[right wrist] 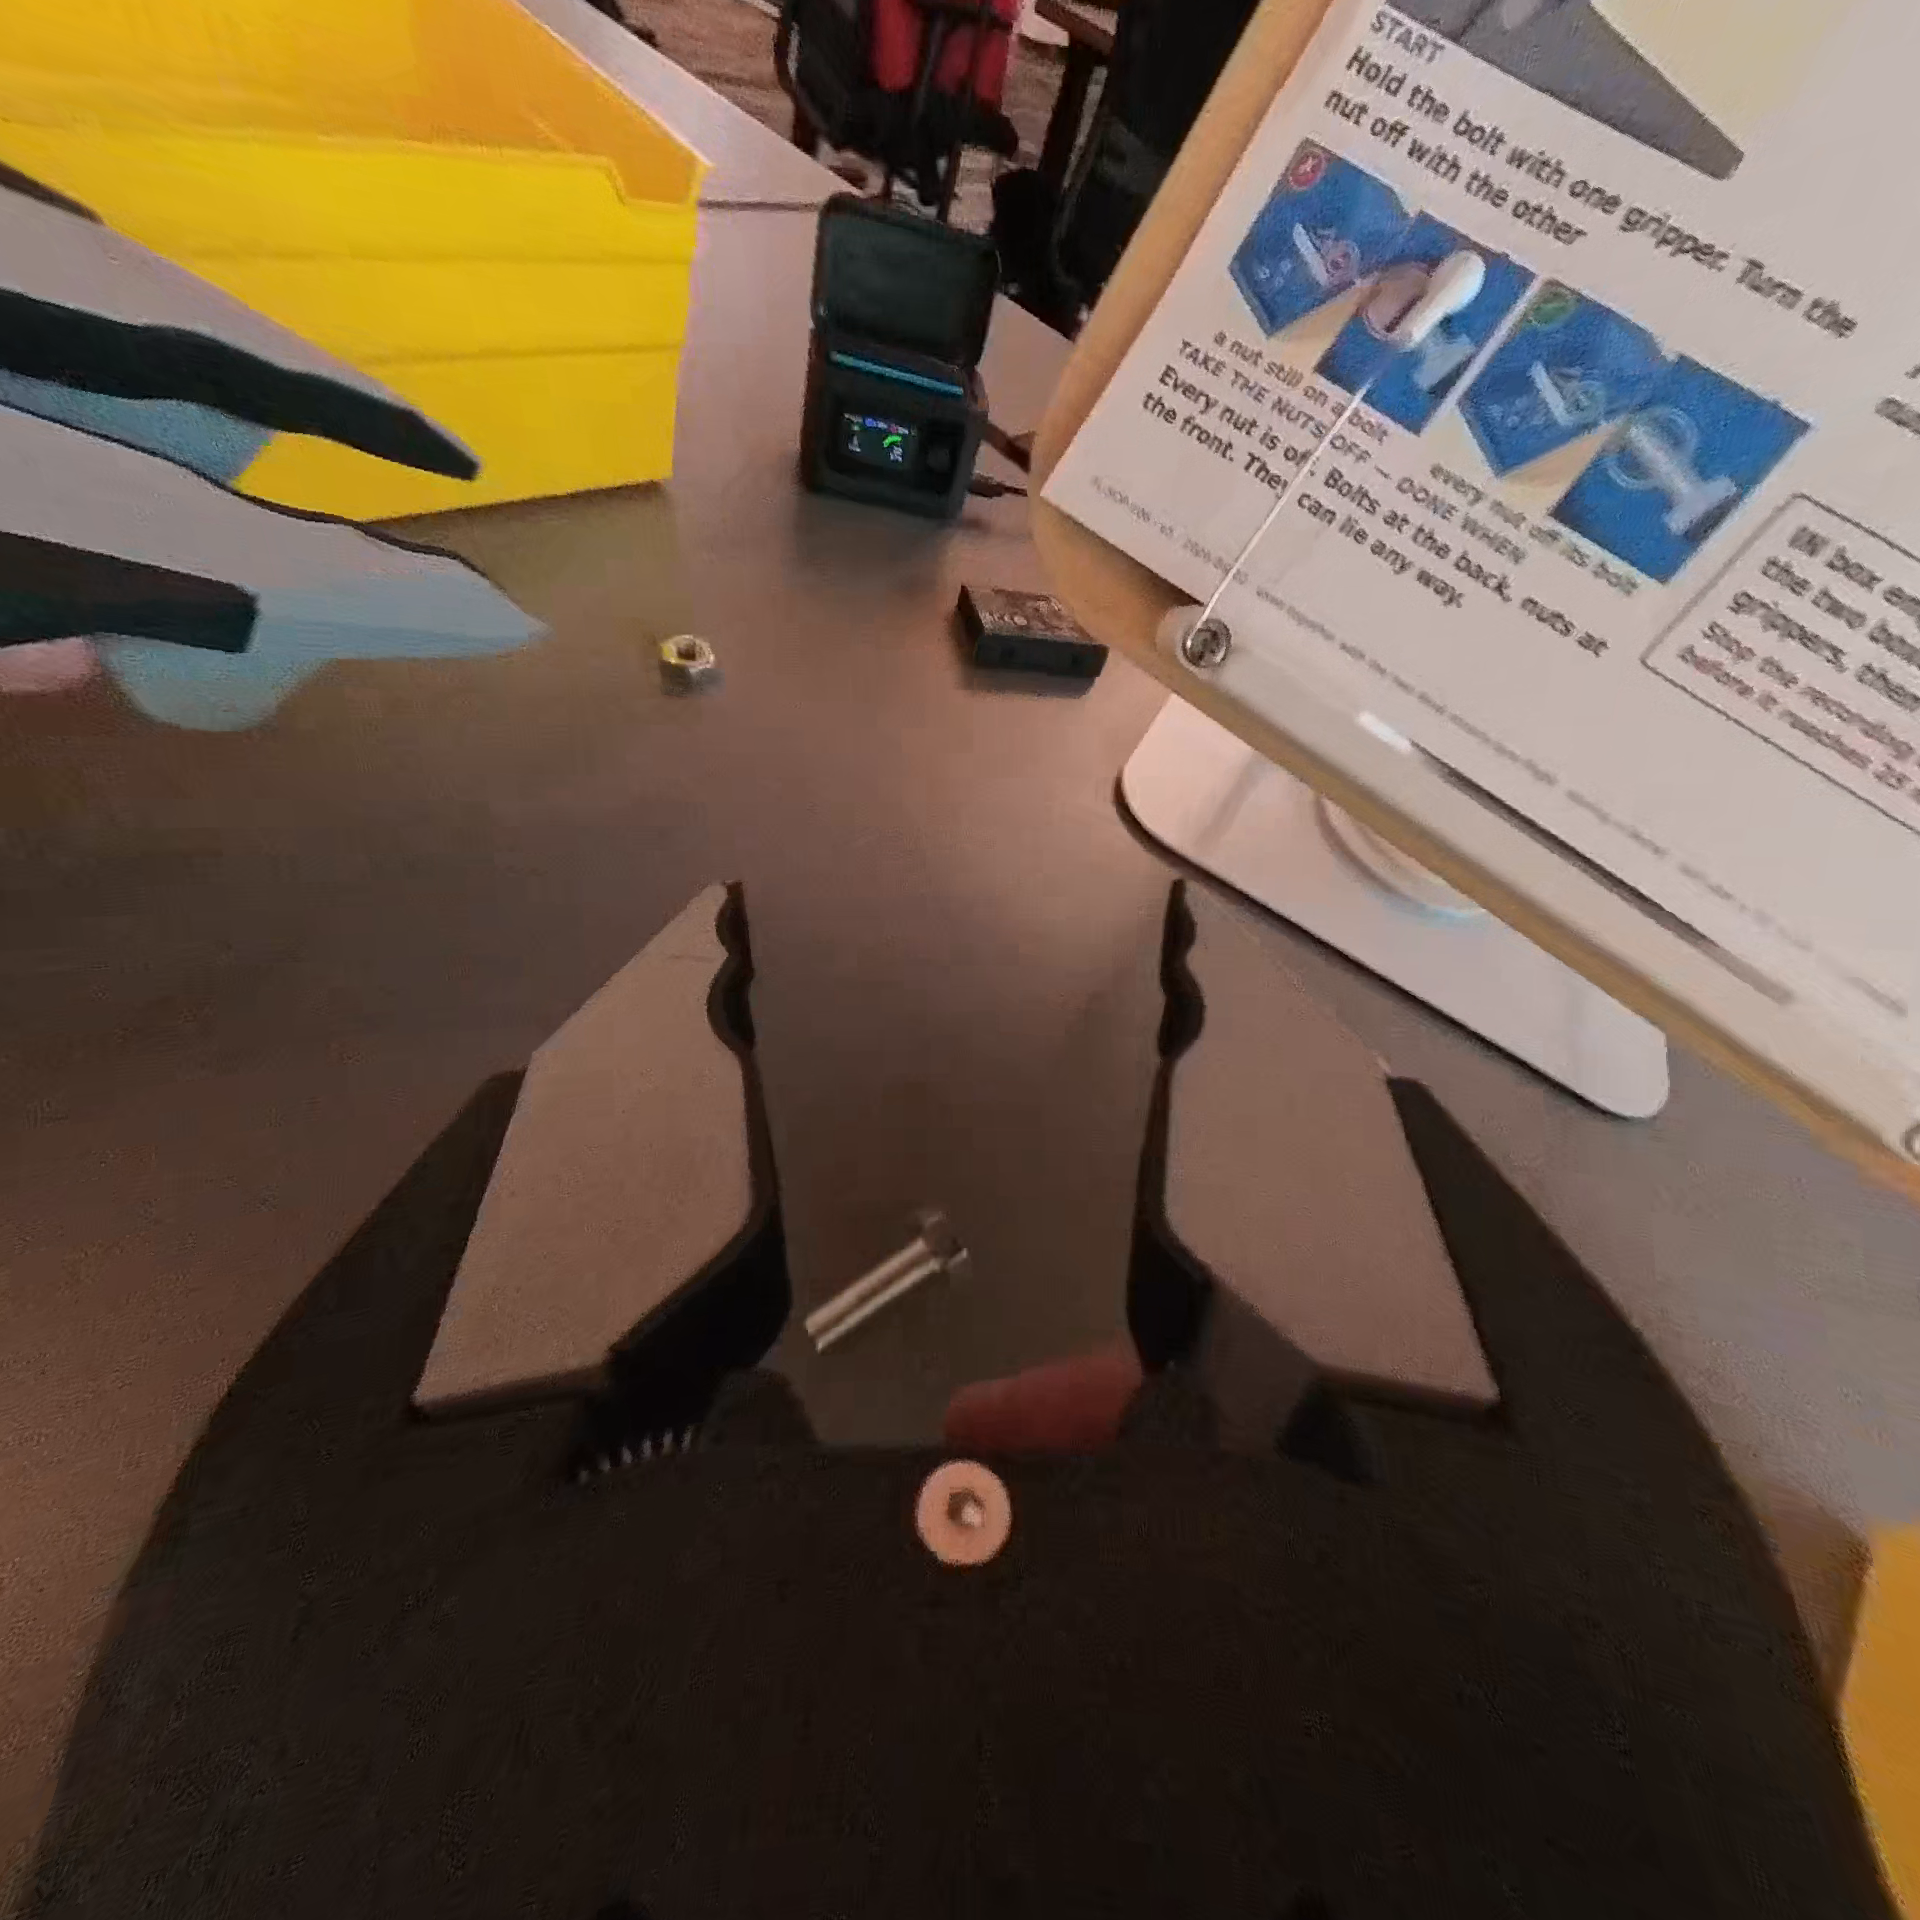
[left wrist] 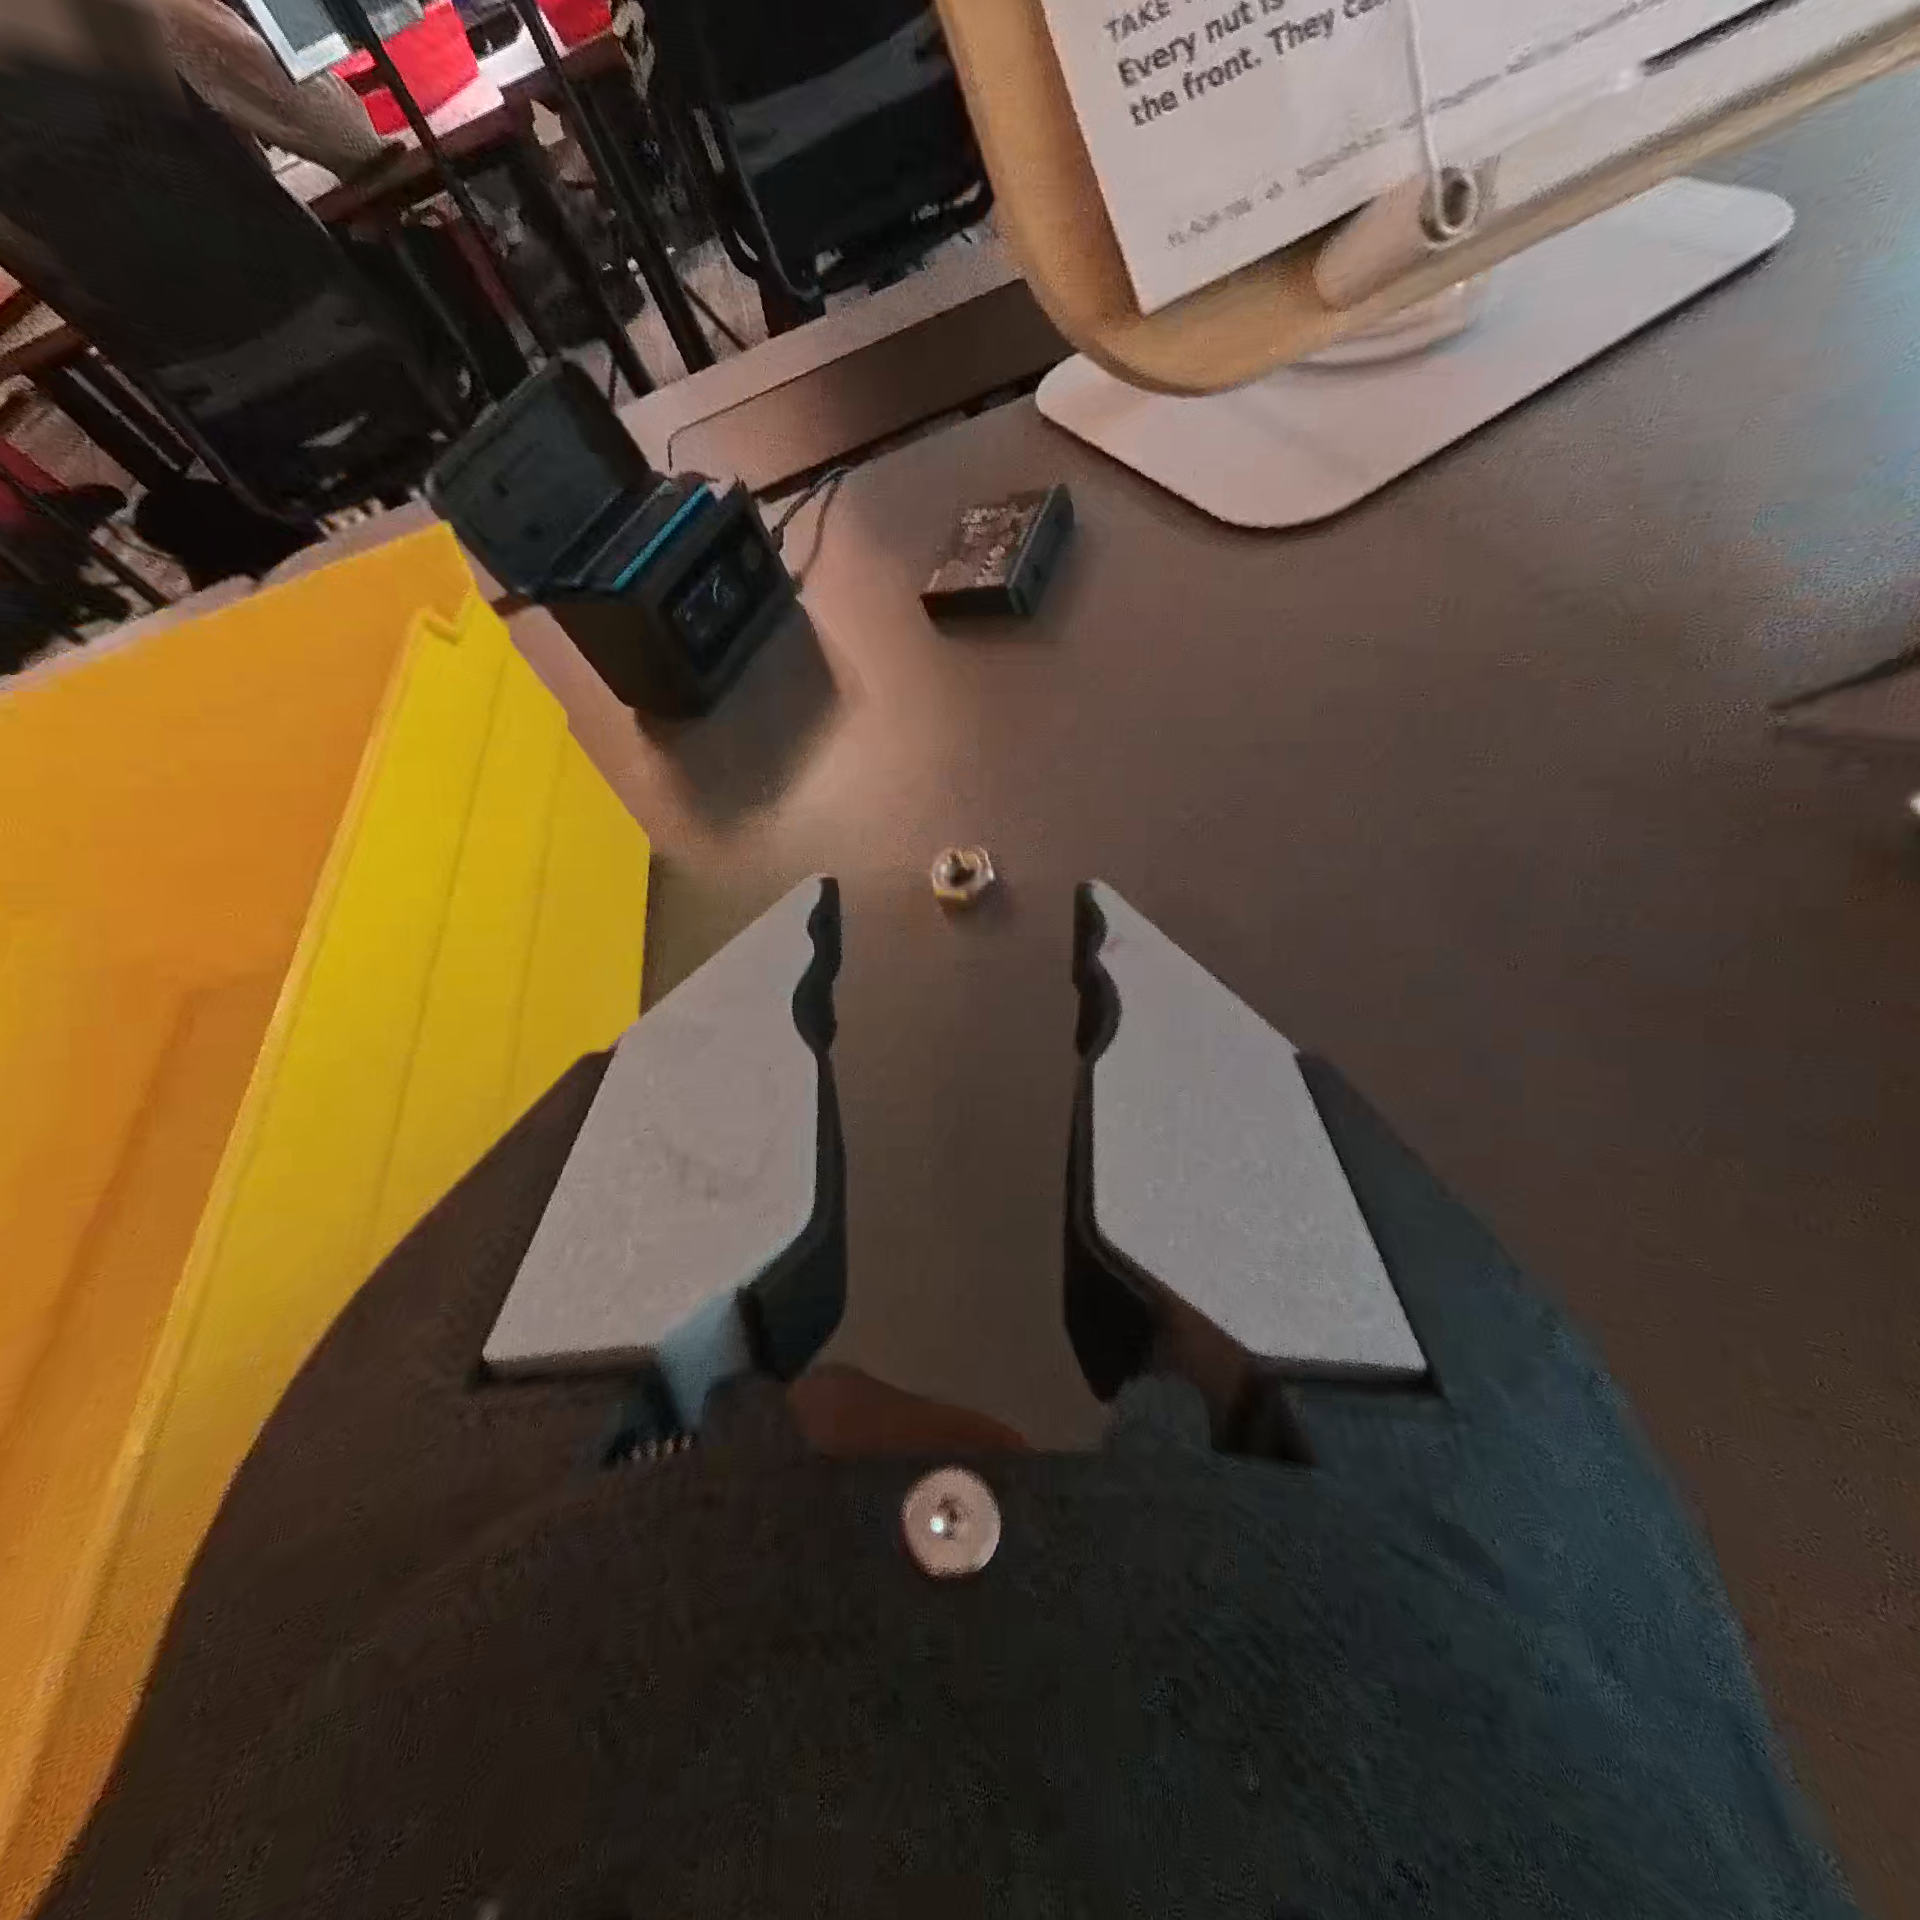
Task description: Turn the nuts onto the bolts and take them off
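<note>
A small metal hex nut (left wrist: 964, 879) lies loose on the dark table just beyond my left gripper (left wrist: 956, 904), which is open and empty with its tips on either side of the nut's line. The same nut (right wrist: 689, 659) shows in the right wrist view, ahead of the left gripper's fingers (right wrist: 416, 613) at the left edge. A silver bolt (right wrist: 885, 1286) lies on the table between the inner parts of my right gripper's fingers. My right gripper (right wrist: 956, 904) is open and holds nothing.
A yellow bin (left wrist: 260, 987) stands at the left. A small black device with a screen (right wrist: 894, 416) and a flat black pack (right wrist: 1029, 629) lie farther back. An instruction sheet on a wood-framed stand (right wrist: 1507, 468) with a white base (left wrist: 1403, 395) is at the right. The small metal hex nut (left wrist: 964, 879) sits 7 centimetres or so from the ends of my left fingers. My right wrist view (right wrist: 663, 667) looks at it from another angle. The silver bolt (right wrist: 885, 1286) is about 9 centimetres from my right fingertips and 20 centimetres from my left.
</note>
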A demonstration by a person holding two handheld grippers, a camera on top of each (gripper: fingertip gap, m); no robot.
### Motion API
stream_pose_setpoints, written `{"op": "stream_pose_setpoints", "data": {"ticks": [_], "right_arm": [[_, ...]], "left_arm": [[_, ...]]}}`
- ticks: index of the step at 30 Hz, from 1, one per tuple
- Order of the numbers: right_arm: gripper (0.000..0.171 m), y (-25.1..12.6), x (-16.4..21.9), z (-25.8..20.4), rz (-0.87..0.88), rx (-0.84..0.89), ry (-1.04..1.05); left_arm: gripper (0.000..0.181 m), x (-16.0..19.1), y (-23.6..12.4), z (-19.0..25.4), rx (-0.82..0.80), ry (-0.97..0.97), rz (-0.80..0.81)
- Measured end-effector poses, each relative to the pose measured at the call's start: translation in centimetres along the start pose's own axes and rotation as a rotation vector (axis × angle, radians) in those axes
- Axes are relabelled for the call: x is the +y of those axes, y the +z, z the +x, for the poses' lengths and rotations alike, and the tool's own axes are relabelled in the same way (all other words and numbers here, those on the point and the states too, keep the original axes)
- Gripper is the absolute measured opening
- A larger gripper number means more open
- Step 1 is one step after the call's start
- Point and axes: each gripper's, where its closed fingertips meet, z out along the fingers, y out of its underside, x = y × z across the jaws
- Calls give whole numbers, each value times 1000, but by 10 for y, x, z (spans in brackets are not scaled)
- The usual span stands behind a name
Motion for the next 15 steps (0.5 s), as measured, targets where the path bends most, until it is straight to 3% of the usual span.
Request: {"op": "stream_pose_setpoints", "data": {"ticks": [4, 8, 15], "right_arm": [[78, 10, 3, 9, 61, 59, -55], [77, -4, 7, 4, 79, 67, -48], [75, 2, 11, 0, 57, 51, -6]], "left_arm": [[43, 2, 28, -5, -6, 37, -12], [37, -3, 9, 7, 36, 71, 65], [38, 2, 6, -1, -2, 104, 55]]}}
